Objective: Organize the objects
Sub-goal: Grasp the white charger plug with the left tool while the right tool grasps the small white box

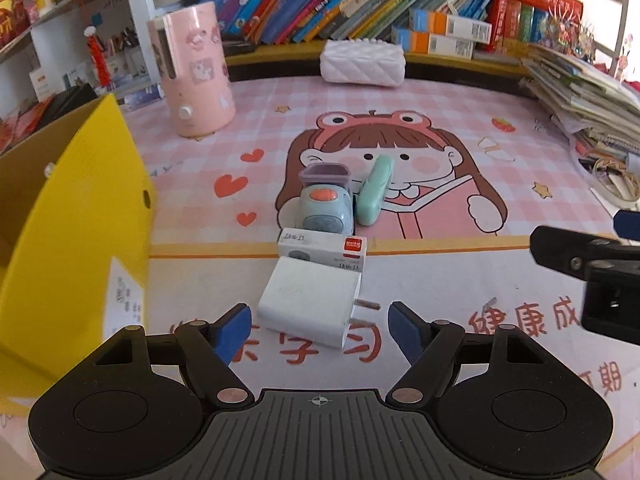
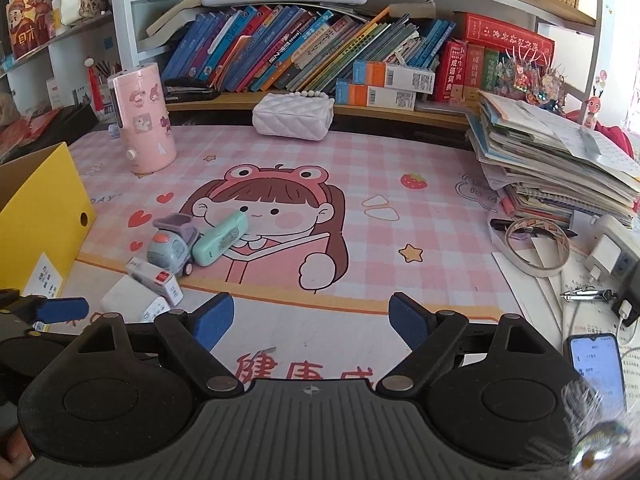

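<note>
Near the front edge of the surface (image 1: 440, 272), the left wrist view shows the white charger (image 1: 310, 306) lying on its side, prongs out sideways, its front end between the blue pads of the left hand-held gripper (image 1: 320, 330). The jaws stand partly apart and the pads are not touching it, so nothing is held. I judge this a line-up to lift the charger into the yellow box (image 1: 80, 220) at the left edge. A small white carton (image 1: 322, 249) touches its far end; a toy truck (image 1: 324, 204) and a mint case (image 1: 374, 190) sit behind.

Over bare mat, the right wrist view shows the right hand-held gripper (image 2: 311, 320) wide open and empty. Only this view shows a phone (image 2: 598, 368), a tape roll (image 2: 536, 246) and stacked papers (image 2: 552, 156) along the right edge.
</note>
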Available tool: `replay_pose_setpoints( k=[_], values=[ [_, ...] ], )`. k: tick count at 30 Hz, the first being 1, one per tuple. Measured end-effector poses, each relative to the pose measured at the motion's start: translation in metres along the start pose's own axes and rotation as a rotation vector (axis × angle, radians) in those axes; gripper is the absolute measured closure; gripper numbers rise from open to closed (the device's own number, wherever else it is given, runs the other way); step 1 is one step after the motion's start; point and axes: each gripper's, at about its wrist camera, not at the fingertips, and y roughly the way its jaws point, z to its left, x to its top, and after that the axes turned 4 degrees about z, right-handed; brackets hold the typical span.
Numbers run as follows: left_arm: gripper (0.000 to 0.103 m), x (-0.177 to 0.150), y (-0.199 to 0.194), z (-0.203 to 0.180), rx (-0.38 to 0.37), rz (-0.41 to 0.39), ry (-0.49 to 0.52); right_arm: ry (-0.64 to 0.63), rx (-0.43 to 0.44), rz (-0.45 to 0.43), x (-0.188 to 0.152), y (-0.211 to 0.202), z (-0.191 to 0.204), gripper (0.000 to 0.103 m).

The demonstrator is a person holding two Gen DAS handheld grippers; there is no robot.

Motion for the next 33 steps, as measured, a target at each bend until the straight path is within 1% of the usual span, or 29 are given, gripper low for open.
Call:
replay_pose_setpoints(
  k=[4,6,10,12,13,14,16,17,20,21,23,26,29,33],
  values=[
    [0.027,0.006,0.013,-0.001,0.010,0.024,0.014,-0.004,0.010,0.001,0.004,0.005,-0.003,0.018],
    [0.032,0.007,0.016,-0.001,-0.002,0.030,0.016,-0.006,0.018,0.003,0.006,0.008,-0.004,0.018],
    [0.033,0.005,0.012,0.001,-0.006,0.035,0.019,-0.008,0.047,0.007,0.009,0.014,-0.002,0.018],
    [0.033,0.003,0.006,0.005,-0.007,0.031,0.019,-0.014,0.074,0.013,0.012,0.019,0.002,0.020],
    [0.033,0.001,0.003,0.007,-0.007,0.033,0.020,-0.019,0.092,0.017,0.013,0.021,0.004,0.024],
    [0.033,-0.001,0.000,0.008,-0.007,0.036,0.018,-0.025,0.113,0.023,0.014,0.023,0.007,0.032],
    [0.033,-0.004,-0.004,0.011,0.002,0.042,0.010,-0.047,0.164,0.052,0.018,0.032,0.015,0.040],
    [0.033,-0.006,-0.005,0.012,0.009,0.045,0.007,-0.063,0.196,0.067,0.020,0.037,0.020,0.047],
    [0.033,-0.011,-0.011,0.017,0.021,0.055,-0.004,-0.130,0.288,0.094,0.025,0.051,0.037,0.057],
    [0.033,-0.013,-0.012,0.019,0.024,0.059,-0.009,-0.160,0.315,0.096,0.026,0.055,0.043,0.058],
    [0.033,-0.016,-0.014,0.022,0.027,0.064,-0.022,-0.234,0.350,0.090,0.028,0.063,0.058,0.066],
    [0.033,-0.019,-0.018,0.025,0.033,0.067,-0.034,-0.326,0.378,0.089,0.030,0.075,0.076,0.070],
    [0.033,-0.022,-0.021,0.026,0.036,0.066,-0.042,-0.379,0.407,0.120,0.031,0.087,0.088,0.075],
    [0.033,-0.024,-0.025,0.026,0.039,0.063,-0.048,-0.428,0.422,0.137,0.029,0.091,0.095,0.077]
  ],
)
